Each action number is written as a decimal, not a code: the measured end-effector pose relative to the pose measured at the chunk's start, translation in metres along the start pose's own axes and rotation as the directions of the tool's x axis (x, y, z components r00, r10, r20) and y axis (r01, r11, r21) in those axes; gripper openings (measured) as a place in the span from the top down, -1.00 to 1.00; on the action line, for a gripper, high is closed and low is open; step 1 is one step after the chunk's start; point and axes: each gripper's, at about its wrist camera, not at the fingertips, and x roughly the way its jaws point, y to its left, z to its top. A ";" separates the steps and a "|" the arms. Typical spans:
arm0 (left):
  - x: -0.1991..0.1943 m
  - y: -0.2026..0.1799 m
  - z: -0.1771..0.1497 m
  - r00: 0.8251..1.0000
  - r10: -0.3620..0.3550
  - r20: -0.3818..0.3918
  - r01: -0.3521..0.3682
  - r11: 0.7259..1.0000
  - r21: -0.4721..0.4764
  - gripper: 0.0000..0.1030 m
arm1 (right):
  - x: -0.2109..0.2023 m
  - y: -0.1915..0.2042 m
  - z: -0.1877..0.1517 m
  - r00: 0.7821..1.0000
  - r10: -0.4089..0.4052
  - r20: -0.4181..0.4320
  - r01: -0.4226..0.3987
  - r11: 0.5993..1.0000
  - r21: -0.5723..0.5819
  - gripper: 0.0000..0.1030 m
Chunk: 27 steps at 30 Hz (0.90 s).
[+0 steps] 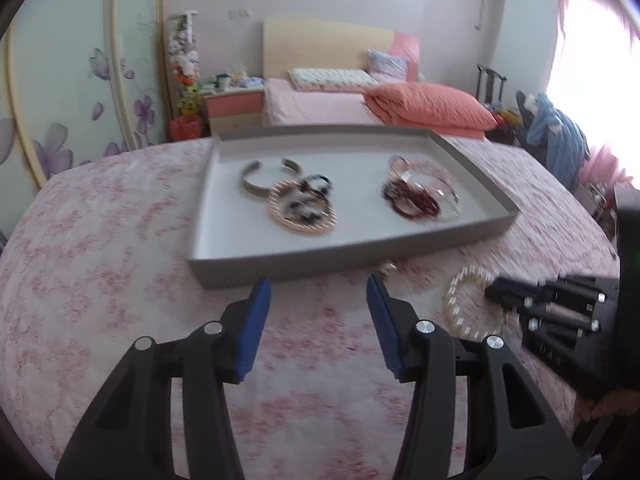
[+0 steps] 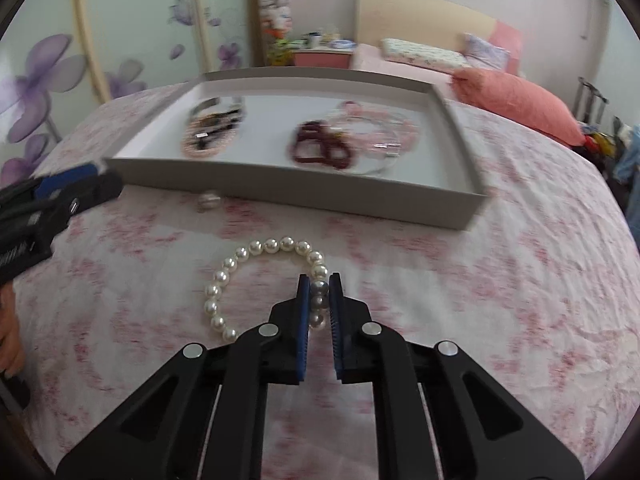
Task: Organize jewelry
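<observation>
- Right tongs pinched tight on the pearl bracelet, at its right side, on the pink cloth just in front of the gray tray.
- Left tongs half open, holding nothing, near the tray's front wall.
- Best to lift slowly and straight up, so no bead slips out.
- Then over the wall and down onto a bare bit of tray floor, away from the dark red beads.
- Small round thing by the tray: too blurry to name.
- Piles in the tray smeared, hard to tell apart.
</observation>
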 end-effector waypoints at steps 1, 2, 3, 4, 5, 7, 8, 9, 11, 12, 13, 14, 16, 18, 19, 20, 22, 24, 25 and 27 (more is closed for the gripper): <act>0.004 -0.005 0.000 1.000 -0.006 -0.015 0.006 1.000 0.009 -0.01 | 0.000 -0.005 0.000 1.000 -0.010 0.000 0.010 1.000 0.015 0.80; 0.007 -0.010 -0.001 1.000 -0.011 -0.025 0.011 1.000 0.016 -0.01 | 0.000 -0.014 0.000 1.000 -0.024 0.001 0.024 0.999 0.038 0.79; 0.011 -0.016 0.000 0.999 -0.015 -0.037 0.016 1.000 0.024 -0.01 | 0.001 -0.018 0.000 1.000 -0.030 0.002 0.029 0.998 0.049 0.79; 0.015 -0.023 0.000 0.999 -0.019 -0.049 0.020 0.999 0.033 -0.01 | 0.000 -0.022 0.000 1.000 -0.031 0.003 0.031 0.998 0.061 0.79; 0.019 -0.028 0.001 0.998 -0.018 -0.057 0.020 0.999 0.038 -0.01 | 0.000 -0.024 -0.001 1.000 -0.025 0.003 0.025 0.997 0.069 0.79; 0.028 -0.039 0.002 0.997 -0.006 -0.072 0.010 0.999 0.045 -0.01 | 0.001 -0.025 -0.001 1.000 -0.023 0.003 0.022 0.997 0.070 0.79; 0.032 -0.043 0.002 0.997 -0.001 -0.079 0.004 0.999 0.043 -0.01 | 0.001 -0.024 0.000 1.000 -0.021 0.003 0.020 0.998 0.067 0.79; 0.036 -0.047 0.002 0.996 0.003 -0.087 0.000 0.999 0.039 -0.01 | 0.001 -0.025 0.000 1.000 -0.017 0.003 0.017 0.998 0.066 0.79; 0.047 -0.053 0.005 0.994 0.026 -0.103 -0.023 0.999 0.029 0.00 | 0.001 -0.025 0.000 1.000 -0.008 0.004 0.008 0.998 0.069 0.79; 0.052 -0.056 0.006 0.993 0.038 -0.109 -0.036 0.999 0.023 0.01 | 0.002 -0.025 0.000 1.000 -0.004 0.004 0.004 0.997 0.071 0.79; 0.056 -0.058 0.008 0.992 0.051 -0.113 -0.050 0.999 0.019 0.04 | 0.002 -0.025 0.000 1.000 0.000 0.004 0.000 0.997 0.073 0.79; 0.059 -0.059 0.008 0.991 0.062 -0.117 -0.060 0.998 0.016 0.06 | 0.002 -0.026 0.000 1.000 0.004 0.004 -0.005 0.997 0.075 0.79; 0.064 -0.060 0.010 0.989 0.085 -0.119 -0.086 0.996 0.003 0.16 | 0.002 -0.026 -0.001 1.000 0.009 0.004 -0.009 0.997 0.074 0.79; 0.066 -0.061 0.012 0.988 0.102 -0.117 -0.104 0.995 -0.008 0.30 | 0.002 -0.025 -0.001 1.000 0.011 0.004 -0.012 0.998 0.068 0.79; 0.066 -0.061 0.013 0.987 0.112 -0.117 -0.115 0.993 -0.015 0.39 | 0.002 -0.024 -0.001 1.000 0.011 0.004 -0.012 0.998 0.063 0.79; 0.066 -0.060 0.014 0.985 0.123 -0.117 -0.126 0.992 -0.021 0.43 | 0.002 -0.022 -0.001 1.000 0.012 0.003 -0.012 0.998 0.058 0.79; 0.066 -0.058 0.014 0.985 0.125 -0.116 -0.128 0.992 -0.022 0.73 | 0.002 -0.020 -0.001 1.000 0.015 0.003 -0.015 0.999 0.050 0.79; 0.064 -0.053 0.012 0.986 0.115 -0.120 -0.119 0.993 -0.022 0.73 | 0.002 -0.017 -0.001 1.000 0.019 0.003 -0.020 0.999 0.041 0.79; 0.062 -0.050 0.011 0.986 0.109 -0.123 -0.113 0.993 -0.023 0.73 | 0.002 -0.015 -0.001 1.000 0.024 0.003 -0.024 0.999 0.036 0.79; 0.056 -0.041 0.007 0.986 0.107 -0.128 -0.110 0.994 -0.021 0.73 | 0.003 -0.010 0.000 0.999 0.040 0.002 -0.040 0.999 0.022 0.79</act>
